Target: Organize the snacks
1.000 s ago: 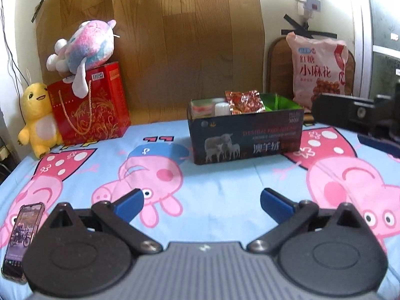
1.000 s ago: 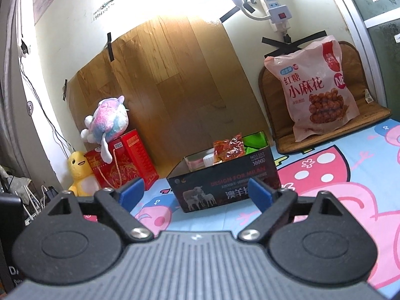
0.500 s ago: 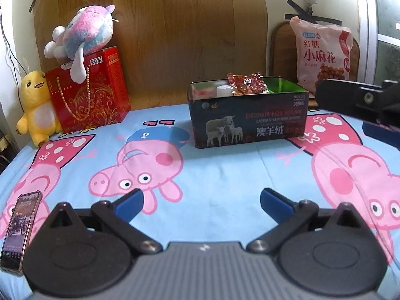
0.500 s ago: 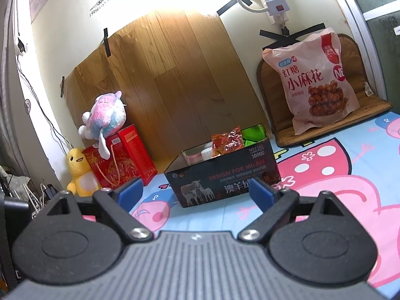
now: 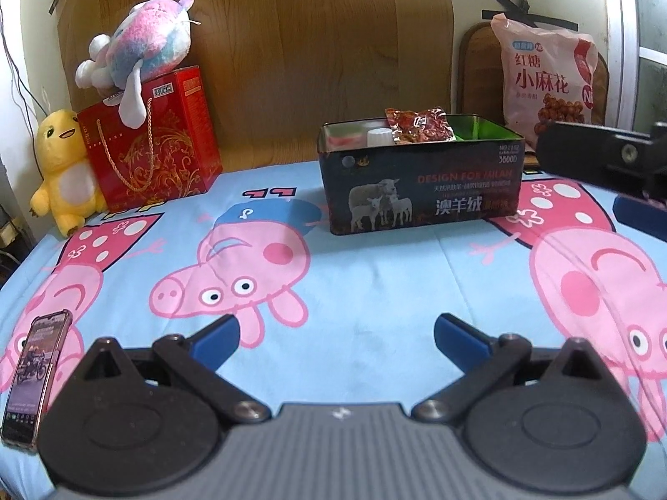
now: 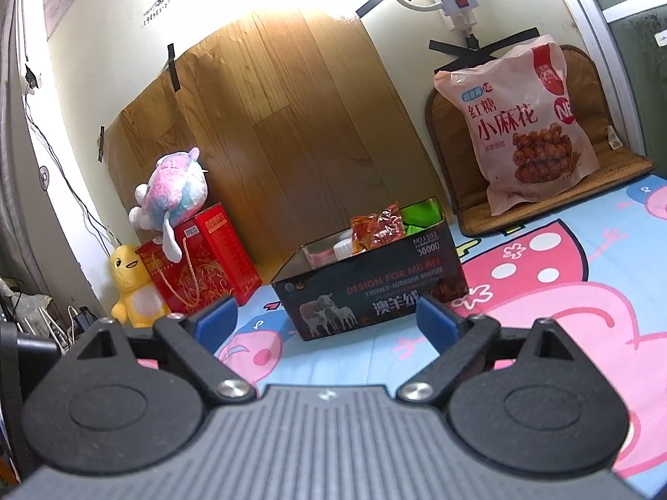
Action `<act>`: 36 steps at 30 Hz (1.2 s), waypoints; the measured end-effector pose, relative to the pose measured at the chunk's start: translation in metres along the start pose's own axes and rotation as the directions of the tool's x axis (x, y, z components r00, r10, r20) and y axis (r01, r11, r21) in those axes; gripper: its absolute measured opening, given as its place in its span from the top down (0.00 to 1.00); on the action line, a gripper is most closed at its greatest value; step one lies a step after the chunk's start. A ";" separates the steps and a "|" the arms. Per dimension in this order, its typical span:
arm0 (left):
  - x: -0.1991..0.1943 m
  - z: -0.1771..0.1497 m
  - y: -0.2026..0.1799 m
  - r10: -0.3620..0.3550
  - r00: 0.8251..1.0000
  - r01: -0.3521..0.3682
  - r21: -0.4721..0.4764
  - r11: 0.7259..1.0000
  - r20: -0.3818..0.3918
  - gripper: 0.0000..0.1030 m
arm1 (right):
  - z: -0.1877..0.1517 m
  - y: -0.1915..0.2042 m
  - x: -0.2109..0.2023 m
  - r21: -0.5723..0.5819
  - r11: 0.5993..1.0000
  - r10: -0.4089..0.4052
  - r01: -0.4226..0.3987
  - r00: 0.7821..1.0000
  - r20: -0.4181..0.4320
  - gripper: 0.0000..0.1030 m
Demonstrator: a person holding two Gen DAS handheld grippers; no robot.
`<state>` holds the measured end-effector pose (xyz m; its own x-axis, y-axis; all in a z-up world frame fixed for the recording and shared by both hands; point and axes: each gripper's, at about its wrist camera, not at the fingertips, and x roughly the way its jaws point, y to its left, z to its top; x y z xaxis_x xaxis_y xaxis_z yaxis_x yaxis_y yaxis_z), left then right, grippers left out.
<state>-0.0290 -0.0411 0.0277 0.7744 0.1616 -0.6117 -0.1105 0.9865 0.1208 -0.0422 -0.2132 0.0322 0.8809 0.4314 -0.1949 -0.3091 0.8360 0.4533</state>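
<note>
Hovering wide-spread, empty, both hand-held grippers (image 5: 337,333) (image 6: 327,318) facing tin (image 5: 421,191).

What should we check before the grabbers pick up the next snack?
1. Left gripper open with nothing in it: ok.
2. Right gripper open with nothing in it: ok.
3. Dark box standing upright with its top open: ok.
4. Room left inside the box beside the red snack packet: cannot tell, the wall hides the inside.
5. Big pink snack bag within view, leaning upright at the back right: ok.
6. Phone lying away from the box, at the left edge: ok.
</note>
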 end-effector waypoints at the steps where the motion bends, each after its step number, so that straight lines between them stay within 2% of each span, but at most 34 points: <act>1: 0.001 0.000 -0.001 0.007 1.000 -0.007 0.005 1.000 -0.007 0.00 | 0.000 0.000 0.001 0.002 1.000 0.000 0.000 1.000 0.000 0.08; 36: 0.010 -0.006 -0.006 0.018 0.998 -0.015 0.037 0.999 -0.060 0.00 | -0.005 -0.004 0.003 0.026 1.000 -0.002 0.003 1.000 -0.020 0.07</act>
<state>-0.0247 -0.0451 0.0163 0.7334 0.1803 -0.6554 -0.0990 0.9822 0.1594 -0.0401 -0.2135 0.0250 0.8741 0.4363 -0.2135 -0.2972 0.8281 0.4753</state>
